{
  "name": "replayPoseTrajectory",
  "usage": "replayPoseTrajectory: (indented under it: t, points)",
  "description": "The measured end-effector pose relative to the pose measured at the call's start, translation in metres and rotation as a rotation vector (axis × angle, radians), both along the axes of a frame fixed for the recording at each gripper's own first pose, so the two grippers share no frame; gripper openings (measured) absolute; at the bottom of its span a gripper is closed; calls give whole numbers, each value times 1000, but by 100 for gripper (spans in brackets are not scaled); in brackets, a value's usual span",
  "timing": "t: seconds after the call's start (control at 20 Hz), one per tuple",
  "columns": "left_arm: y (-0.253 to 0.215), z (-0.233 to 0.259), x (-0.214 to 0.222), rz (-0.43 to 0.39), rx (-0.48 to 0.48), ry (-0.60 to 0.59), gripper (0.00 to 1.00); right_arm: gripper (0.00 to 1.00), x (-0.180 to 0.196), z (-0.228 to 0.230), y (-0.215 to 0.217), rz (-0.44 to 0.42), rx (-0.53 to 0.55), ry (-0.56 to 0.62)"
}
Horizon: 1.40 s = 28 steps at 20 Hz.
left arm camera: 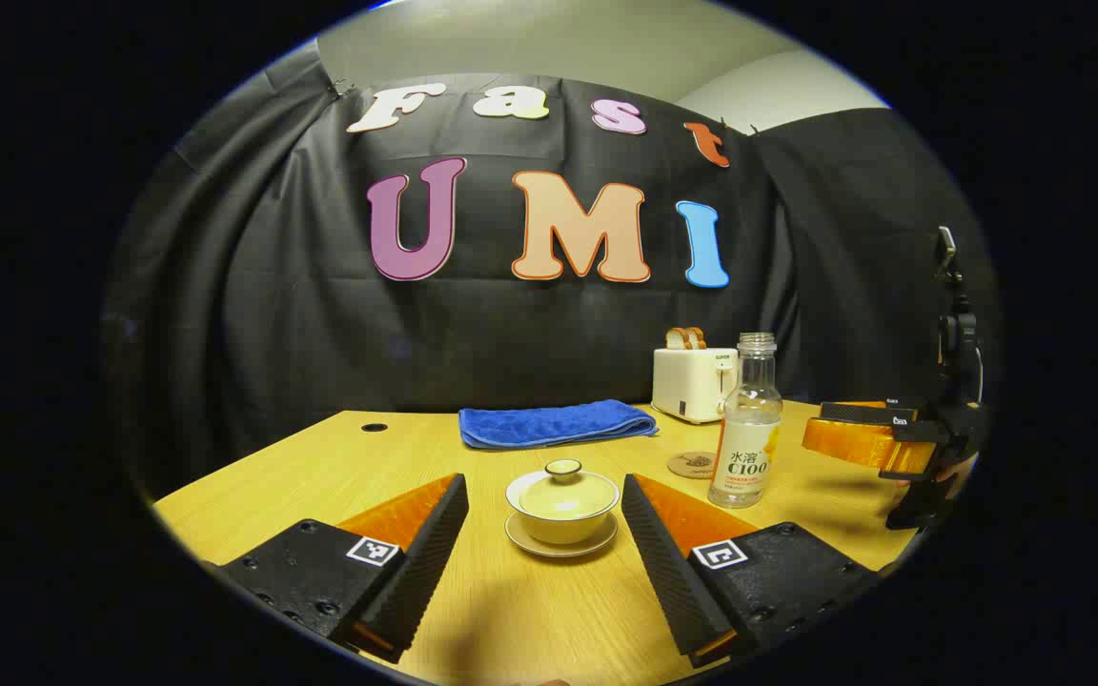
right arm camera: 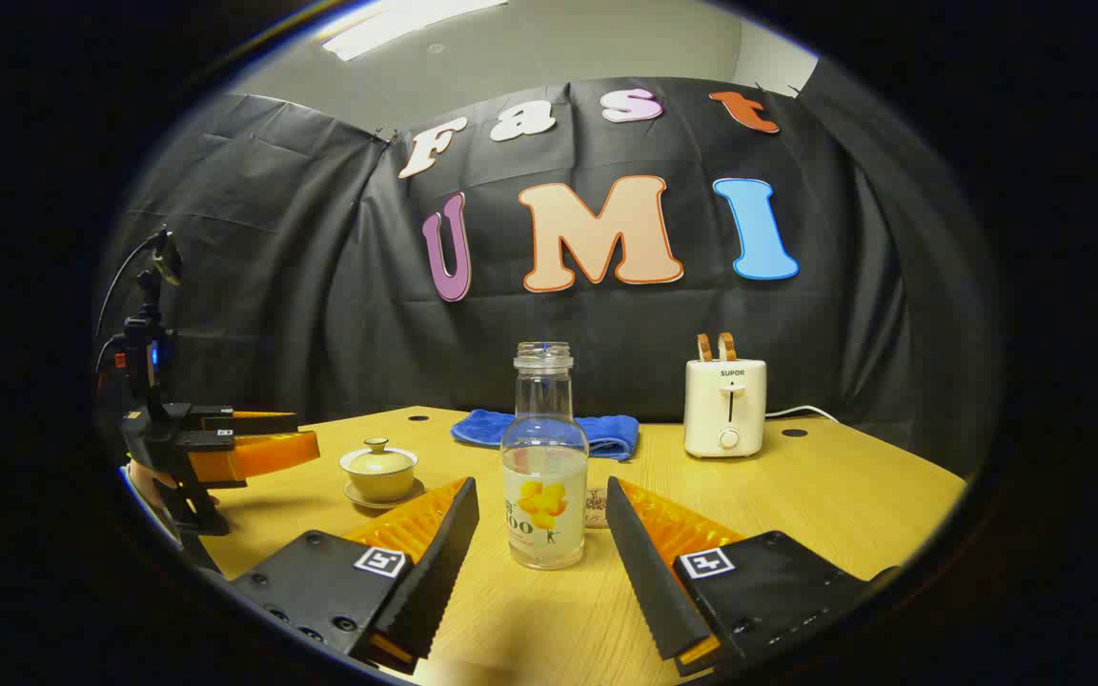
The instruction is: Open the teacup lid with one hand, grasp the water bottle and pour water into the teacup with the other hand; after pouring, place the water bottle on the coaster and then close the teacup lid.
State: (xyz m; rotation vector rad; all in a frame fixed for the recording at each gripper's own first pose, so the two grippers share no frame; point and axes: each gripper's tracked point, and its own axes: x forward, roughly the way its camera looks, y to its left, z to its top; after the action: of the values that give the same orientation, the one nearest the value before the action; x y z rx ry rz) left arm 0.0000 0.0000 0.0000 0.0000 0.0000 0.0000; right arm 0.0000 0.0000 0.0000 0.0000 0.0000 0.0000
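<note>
Two handheld grippers: left gripper (left arm camera: pixel 544 495) and right gripper (right arm camera: pixel 541 500), each with two wedge-shaped fingers, ribbed on the inner faces. Black mounting blocks behind the fingers, fitted with dark screws and one small square black-and-white marker apiece. Seen from the side, black frame with upright camera mast and thin cable.

A light wooden table (right arm camera: pixel 844 514) carries everything. Along its far edge lie a folded blue towel (left arm camera: pixel 556 423) and a white toaster (right arm camera: pixel 725 408). Nearer the middle stand a lidded teacup on its saucer (left arm camera: pixel 561 509), an uncapped water bottle (right arm camera: pixel 544 467) and, just behind it, a round coaster (left arm camera: pixel 692 464).
</note>
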Motion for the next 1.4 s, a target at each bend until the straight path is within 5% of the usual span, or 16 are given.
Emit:
replayPoseTrajectory:
  t: [1.2, 1.4]
  points:
    - [-4, -6, 20, -51, 2, -7, 95, 92, 3, -2, 0, 1, -2, -3]
    - [-6, -5, 32, -58, 2, -5, 95, 84, 3, -2, 0, 1, -2, -3]
